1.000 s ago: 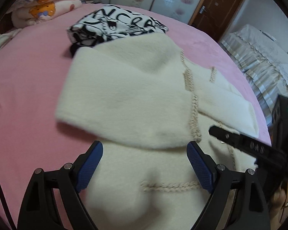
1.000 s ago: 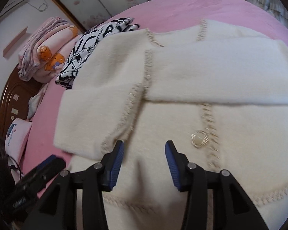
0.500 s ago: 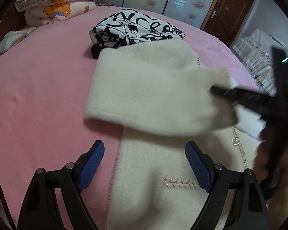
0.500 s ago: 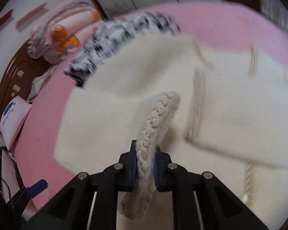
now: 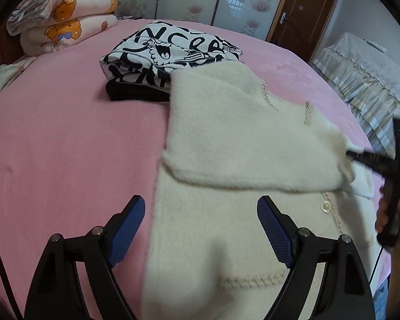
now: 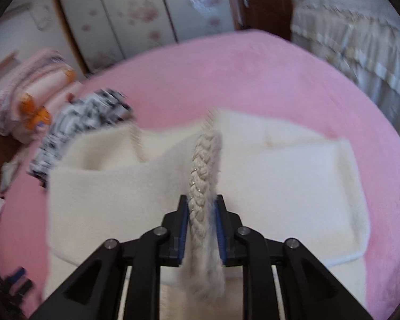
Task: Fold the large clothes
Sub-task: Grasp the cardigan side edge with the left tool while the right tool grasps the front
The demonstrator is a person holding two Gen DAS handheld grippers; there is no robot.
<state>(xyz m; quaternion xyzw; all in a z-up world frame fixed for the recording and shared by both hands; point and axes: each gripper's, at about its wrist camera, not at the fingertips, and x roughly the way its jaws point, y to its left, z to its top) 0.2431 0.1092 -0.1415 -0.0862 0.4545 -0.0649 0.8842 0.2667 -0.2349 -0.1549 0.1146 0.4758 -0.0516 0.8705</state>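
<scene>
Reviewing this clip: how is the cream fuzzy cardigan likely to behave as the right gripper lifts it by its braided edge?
Probably floppy: the cream cardigan drapes from the right gripper. Its thick pile suggests some bulk, so it may drag. The braided edge looks grippy, unlikely to slip.

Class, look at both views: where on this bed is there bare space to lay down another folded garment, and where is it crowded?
Free: the pink bedspread between the cream coat, the printed folded garment and the quilt stack, and the strip beyond the coat in the right wrist view. Crowded: where coat meets printed garment.

Motion blurs the patterned garment [image 6: 77, 125] and bedding stack [image 6: 32, 101].
</scene>
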